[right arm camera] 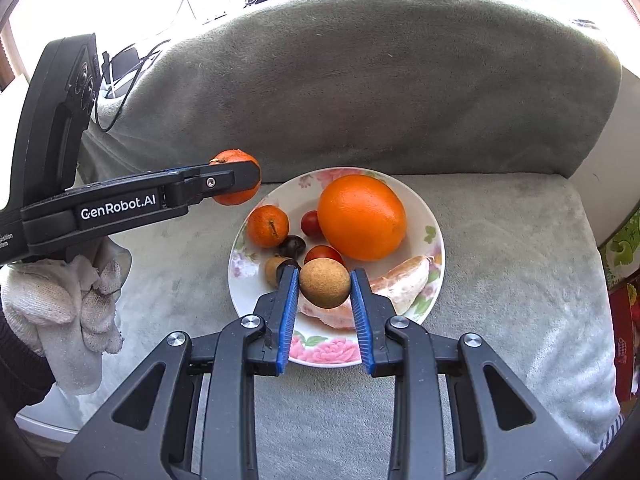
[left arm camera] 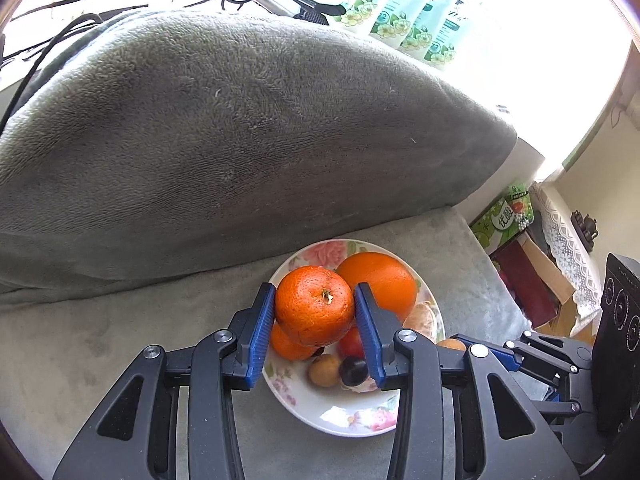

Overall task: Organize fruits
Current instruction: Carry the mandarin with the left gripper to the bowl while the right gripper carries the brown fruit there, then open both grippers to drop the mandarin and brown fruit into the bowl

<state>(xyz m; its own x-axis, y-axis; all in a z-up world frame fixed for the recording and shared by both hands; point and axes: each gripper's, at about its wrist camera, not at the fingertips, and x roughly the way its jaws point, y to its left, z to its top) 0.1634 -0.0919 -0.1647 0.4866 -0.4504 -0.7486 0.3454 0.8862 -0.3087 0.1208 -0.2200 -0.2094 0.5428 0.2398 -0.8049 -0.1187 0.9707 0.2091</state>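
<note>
Two fruits hung above the plate (right arm camera: 434, 240): we clamped the left claw (left arm camera: 315, 306) on a tangerine (left arm camera: 314, 304), the right claw (right arm camera: 325, 284) on a brown fruit (right arm camera: 325, 283). Round skins could slip free.

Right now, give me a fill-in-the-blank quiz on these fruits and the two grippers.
1. The left gripper is shut on a ____.
2. The right gripper is shut on a small round ____ fruit.
3. The largest fruit on the floral plate is the ____.
4. The peeled citrus segments lie on the plate's ____ side in the right wrist view.

Missing words: tangerine; brown; orange; right
</note>
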